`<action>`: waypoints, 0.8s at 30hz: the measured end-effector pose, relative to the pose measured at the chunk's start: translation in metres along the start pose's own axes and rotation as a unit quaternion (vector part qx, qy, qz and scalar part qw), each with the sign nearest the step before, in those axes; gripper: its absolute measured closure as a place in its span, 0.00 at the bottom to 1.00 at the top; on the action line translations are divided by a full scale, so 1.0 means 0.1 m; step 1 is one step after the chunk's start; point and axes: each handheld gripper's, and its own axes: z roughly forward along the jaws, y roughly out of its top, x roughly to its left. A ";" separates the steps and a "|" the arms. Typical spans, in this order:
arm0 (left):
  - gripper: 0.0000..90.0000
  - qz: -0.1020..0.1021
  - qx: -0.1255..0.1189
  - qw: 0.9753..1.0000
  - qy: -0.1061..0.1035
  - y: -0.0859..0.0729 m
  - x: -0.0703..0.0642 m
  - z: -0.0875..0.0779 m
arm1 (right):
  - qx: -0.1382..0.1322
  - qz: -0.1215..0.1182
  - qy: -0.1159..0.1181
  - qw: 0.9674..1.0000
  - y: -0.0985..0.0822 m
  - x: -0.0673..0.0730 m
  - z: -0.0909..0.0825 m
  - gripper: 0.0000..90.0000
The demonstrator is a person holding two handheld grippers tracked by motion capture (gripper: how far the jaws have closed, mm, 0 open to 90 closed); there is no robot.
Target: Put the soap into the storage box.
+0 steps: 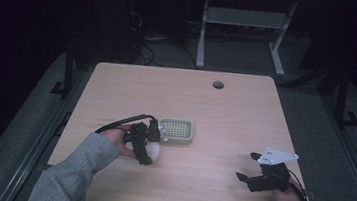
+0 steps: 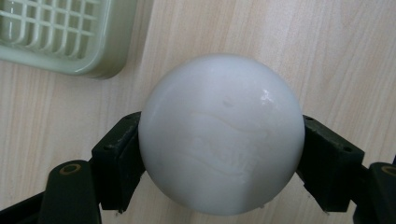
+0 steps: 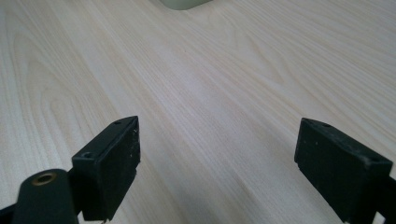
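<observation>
I'm looking down at the wooden table (image 1: pixel 224 120), which is taking up most of the high view, with a small round cable hole (image 1: pixel 218 84) sitting up toward 12 o'clock near its far edge. Next in size, the pale green grid tray (image 1: pixel 177 130) is lying flat a bit left of the table's middle; in the left gripper view its corner (image 2: pixel 70 37) is showing at about 10 o'clock from the ball, near it but not touching. My left gripper (image 1: pixel 152 150) is sitting at roughly 8 o'clock from the table's middle, just beside the tray's near-left corner, and its jaws are clamping the white ball (image 1: pixel 153 151) from both sides; in the left gripper view (image 2: pixel 219 154) the ball (image 2: pixel 219 133) is bulging between the two black pads, smooth and glossy, over bare wood. I can't tell whether it is resting on the table or lifted. My right gripper (image 1: pixel 249 166) is hovering at about 4 o'clock, well apart from the tray and ball, grey plate on top; in the right gripper view (image 3: pixel 217 161) its jaws are standing wide apart with nothing but wood grain between them.
</observation>
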 end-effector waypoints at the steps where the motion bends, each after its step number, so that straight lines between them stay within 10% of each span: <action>1: 0.26 0.001 0.001 1.000 0.000 0.01 0.01 -0.01 | 0.000 0.000 0.000 1.000 0.00 0.00 0.00 0.15; 24: 0.26 0.005 0.000 1.000 -0.005 0.19 0.14 -0.07 | -0.002 0.001 0.002 1.000 0.00 -0.01 0.00 0.15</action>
